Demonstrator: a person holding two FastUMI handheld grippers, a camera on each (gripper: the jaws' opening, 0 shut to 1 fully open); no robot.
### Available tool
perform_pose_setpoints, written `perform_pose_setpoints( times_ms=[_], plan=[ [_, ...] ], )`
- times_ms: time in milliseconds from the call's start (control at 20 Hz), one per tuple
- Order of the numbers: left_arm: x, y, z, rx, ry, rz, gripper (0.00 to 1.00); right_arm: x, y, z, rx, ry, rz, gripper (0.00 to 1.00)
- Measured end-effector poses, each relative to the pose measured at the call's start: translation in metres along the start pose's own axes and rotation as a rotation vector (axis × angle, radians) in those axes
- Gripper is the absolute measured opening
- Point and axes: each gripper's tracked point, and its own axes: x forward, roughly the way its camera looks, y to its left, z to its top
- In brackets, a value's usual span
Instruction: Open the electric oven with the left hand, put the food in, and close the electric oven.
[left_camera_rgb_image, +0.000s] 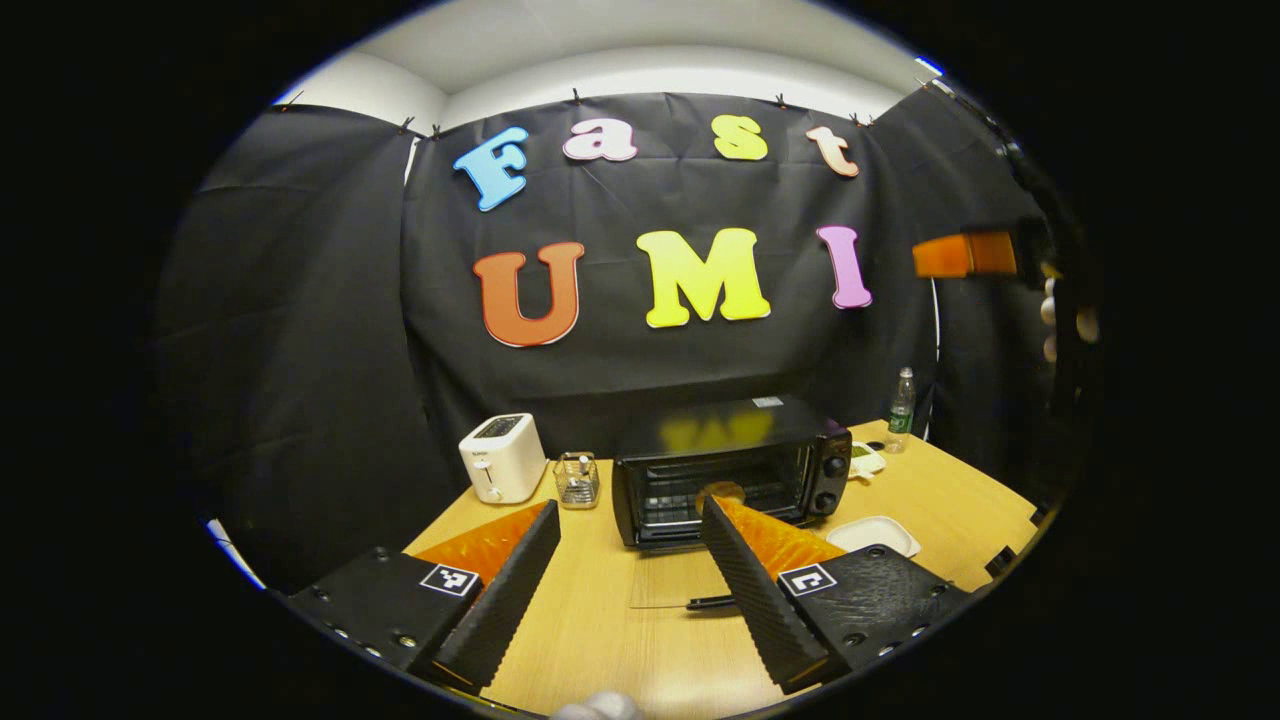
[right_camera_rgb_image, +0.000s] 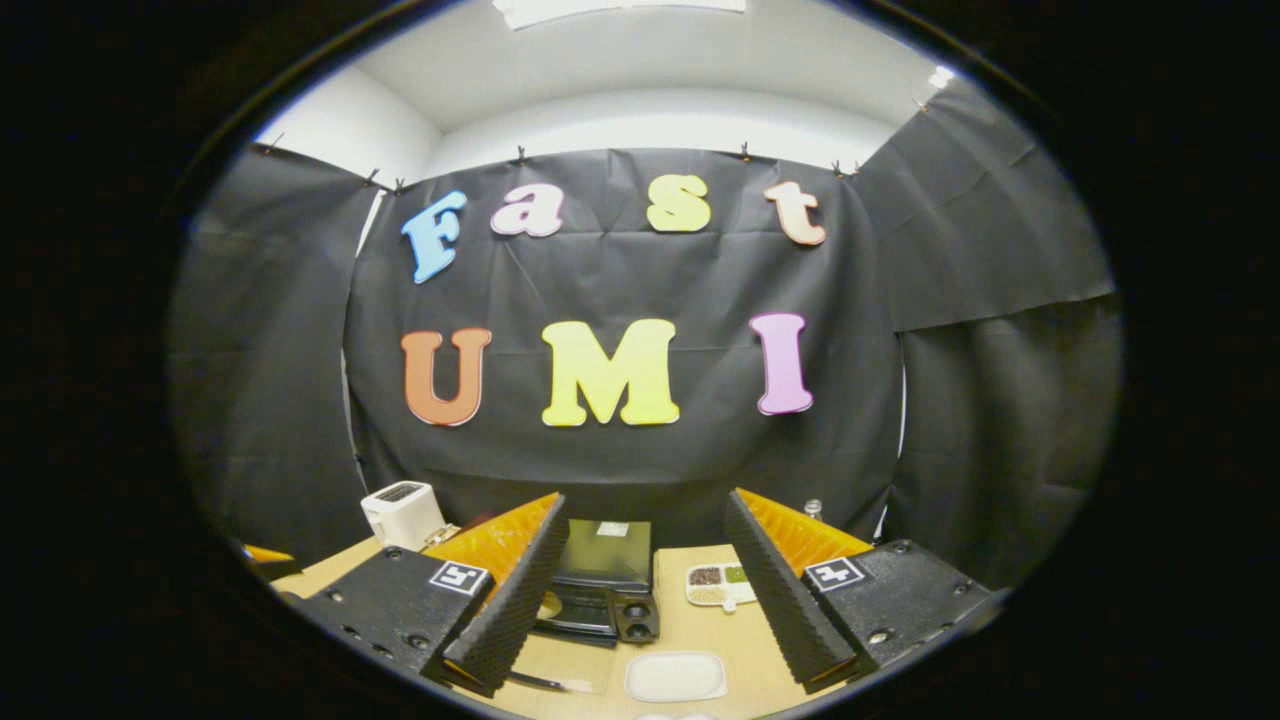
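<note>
- My left gripper (left_camera_rgb_image: 630, 570) hangs above the near part of the light wooden table (left_camera_rgb_image: 600, 640), its fingers spread wide apart and gripping nothing.
- The black electric oven with a glass door (left_camera_rgb_image: 730, 470) stands at the far middle of the table, its long axis running left to right and its door facing me, so I judge a straight reach forward would bring me to the door.
- Its two knobs sit on its right end; through the glass something round and brown shows inside, too unclear to name.
- The door looks open: a clear pane lies flat on the table in front of the oven.
- A white toaster (left_camera_rgb_image: 502, 458) and a small wire holder (left_camera_rgb_image: 577, 480) stand left of the oven; an empty white rectangular tray (left_camera_rgb_image: 873, 535) lies near its right front, handy for the other hand.
- My right gripper (right_camera_rgb_image: 640, 600) is held high over the table, fingers also apart and empty, looking down on the oven (right_camera_rgb_image: 600, 580) and the tray (right_camera_rgb_image: 676, 677).
</note>
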Motion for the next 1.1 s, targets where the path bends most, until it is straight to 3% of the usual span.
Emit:
perform_pose_setpoints(
  times_ms=[200,250,350,750,1100],
  plan=[
    [0.005,-0.042,-0.066,-0.033,0.113,-0.04,0.93,-0.02,-0.025,0.01,-0.009,0.024,-0.009,0.96],
    [0.006,-0.051,-0.087,-0.041,0.163,-0.041,0.93,-0.026,-0.027,0.015,-0.009,0.02,-0.014,1.0],
    [0.01,-0.066,-0.122,-0.035,0.233,-0.046,0.94,-0.033,-0.038,0.026,-0.034,-0.002,-0.026,0.96],
    [0.044,-0.102,-0.189,-0.099,0.381,-0.062,0.93,-0.038,-0.06,0.016,-0.019,0.036,-0.026,0.96],
    [0.075,-0.109,-0.221,-0.073,0.461,-0.078,0.94,-0.026,-0.074,0.002,-0.007,0.078,-0.037,0.96]
  ],
)
